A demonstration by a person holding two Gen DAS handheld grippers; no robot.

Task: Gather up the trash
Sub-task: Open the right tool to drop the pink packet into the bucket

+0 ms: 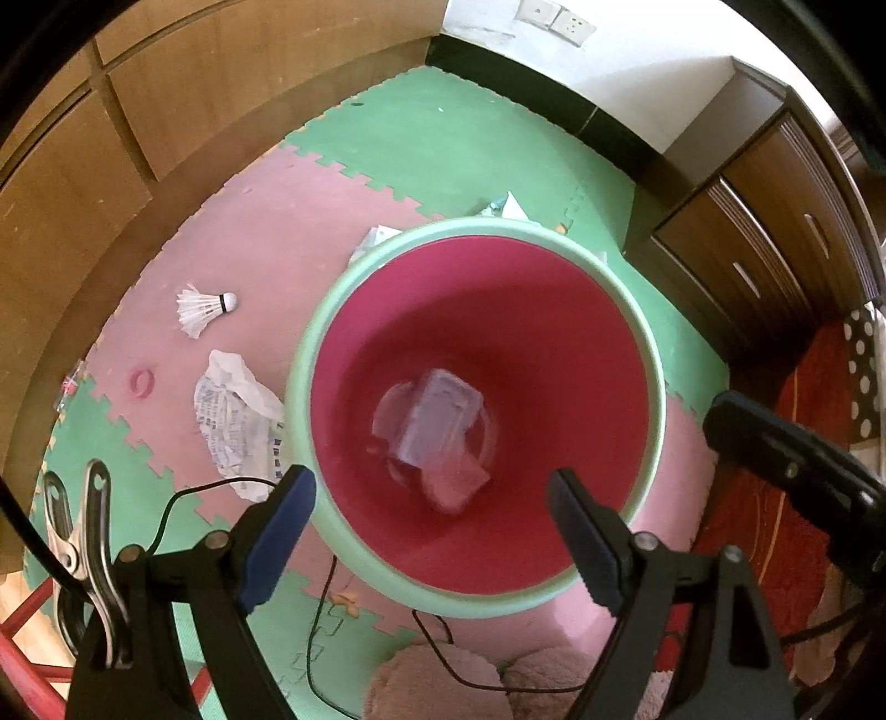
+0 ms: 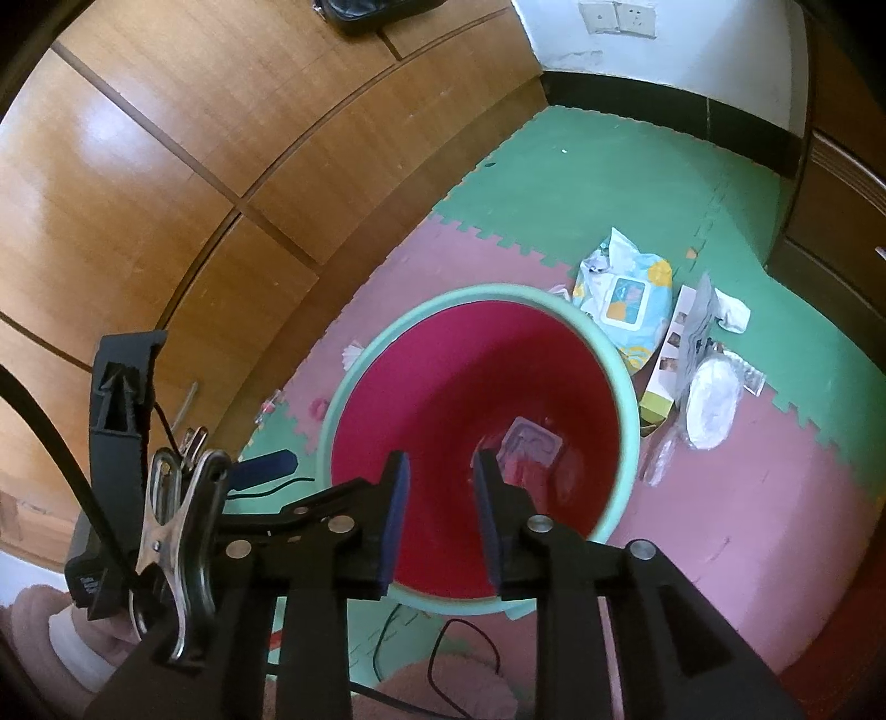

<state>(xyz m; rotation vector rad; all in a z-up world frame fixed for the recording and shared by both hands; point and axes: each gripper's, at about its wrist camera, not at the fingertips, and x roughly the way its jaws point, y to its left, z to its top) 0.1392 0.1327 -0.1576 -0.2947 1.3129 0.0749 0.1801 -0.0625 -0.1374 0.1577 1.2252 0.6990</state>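
Clear plastic trash [image 1: 440, 432], round red bin [image 1: 554, 332], green rim

You stand in home room, likely bedroom or playroom: interlocking pink-green foam floor mats [image 1: 443, 144], wooden wardrobe doors [image 2: 166, 166], dark drawer unit [image 1: 775, 238], wall sockets [image 2: 617, 19], shuttlecock [image 1: 202, 307] on floor.

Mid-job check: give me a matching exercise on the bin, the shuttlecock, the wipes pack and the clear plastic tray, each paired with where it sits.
Things:
1. bin
2. shuttlecock
3. wipes pack
4. clear plastic tray

Places or looks:
A. at the bottom of the bin
B. on a pink mat tile
C. green rim, red inside
D. on the mat behind the bin

Pairs: 1-C, 2-B, 3-D, 4-A
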